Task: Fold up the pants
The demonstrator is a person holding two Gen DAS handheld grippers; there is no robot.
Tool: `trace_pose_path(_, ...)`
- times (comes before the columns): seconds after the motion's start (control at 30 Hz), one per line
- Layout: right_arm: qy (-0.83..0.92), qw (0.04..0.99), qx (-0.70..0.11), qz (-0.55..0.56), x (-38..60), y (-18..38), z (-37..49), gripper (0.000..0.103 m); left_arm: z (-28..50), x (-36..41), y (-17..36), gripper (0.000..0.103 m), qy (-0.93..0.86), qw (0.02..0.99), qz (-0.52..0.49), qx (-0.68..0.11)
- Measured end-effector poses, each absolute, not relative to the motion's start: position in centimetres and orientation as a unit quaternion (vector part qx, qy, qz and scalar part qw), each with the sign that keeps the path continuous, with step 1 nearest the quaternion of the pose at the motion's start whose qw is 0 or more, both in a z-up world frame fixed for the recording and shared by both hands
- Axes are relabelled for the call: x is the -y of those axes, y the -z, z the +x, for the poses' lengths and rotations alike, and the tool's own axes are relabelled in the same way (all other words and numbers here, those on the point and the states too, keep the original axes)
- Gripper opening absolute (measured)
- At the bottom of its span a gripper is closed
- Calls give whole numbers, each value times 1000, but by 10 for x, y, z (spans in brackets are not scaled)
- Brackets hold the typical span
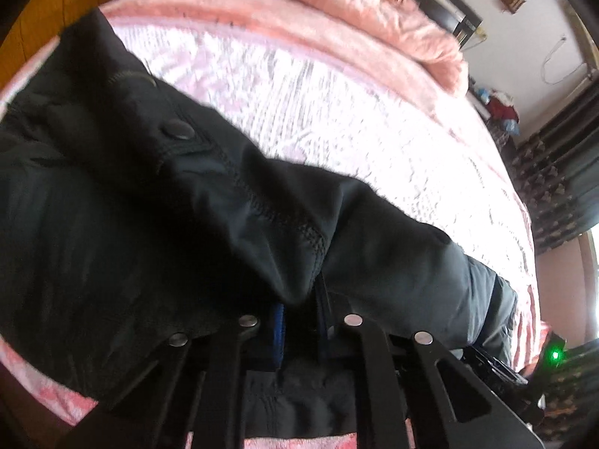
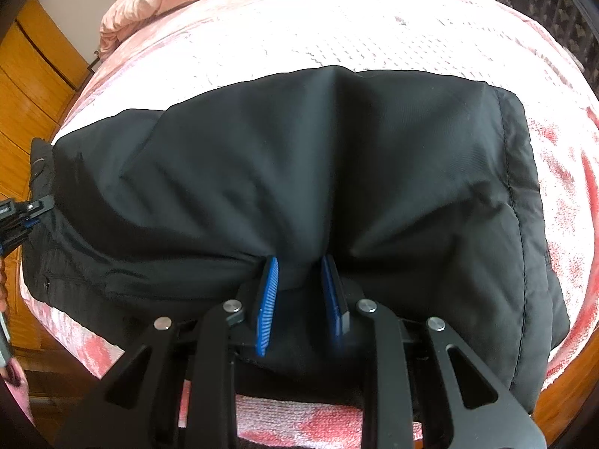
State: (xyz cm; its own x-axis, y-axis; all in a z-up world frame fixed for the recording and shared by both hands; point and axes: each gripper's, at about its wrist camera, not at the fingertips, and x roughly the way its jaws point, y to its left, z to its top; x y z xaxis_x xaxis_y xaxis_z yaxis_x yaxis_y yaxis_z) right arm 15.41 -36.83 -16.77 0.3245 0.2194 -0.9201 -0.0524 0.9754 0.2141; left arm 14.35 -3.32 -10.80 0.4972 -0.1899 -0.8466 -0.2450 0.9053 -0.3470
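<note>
The black pants (image 2: 337, 172) lie across the pink bed (image 2: 374, 30), bunched into padded folds, with the snap button (image 1: 178, 130) at the waistband end. Both tongs have hold of the near edge. The right tongs (image 2: 301, 280) are narrowed on a pinched ridge of cloth between the blue pads (image 2: 267, 299), which draws creases fanning out from the grip. The left tongs (image 1: 299, 321) are nearly shut under a drooping fold of the pants — cloth appears caught between them, though the tips are hidden. Gripping at 2 points along 1 edge probably lets that edge be carried over evenly. A pink quilt (image 1: 355, 3) is heaped at the far side.
</note>
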Motion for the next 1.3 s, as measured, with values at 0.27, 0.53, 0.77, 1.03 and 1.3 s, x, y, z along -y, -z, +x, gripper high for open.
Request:
trace_pose_path(0.27,-88,808,-578,75,374,169,157,24,69,59,101,15,-46,894,-166,-414)
trace_pose_path(0.53,-80,808,-581,63,371,166,159,24,35,69,146,17,-56,885,-154,-436)
trace_pose_path(0.77,-75,807,-584,58,366,164,160,24,30,69,140,39,-38,891,-166,-422)
trace_pose_path(1.03,-74,807,-583,56,365,166,162,24,102,-15,71,94,-117,877,-192,-425)
trace_pose_path(1.3,-75,809,-580,59,368,168,160,24,195,-102,92,92,-177,815,-222,-506)
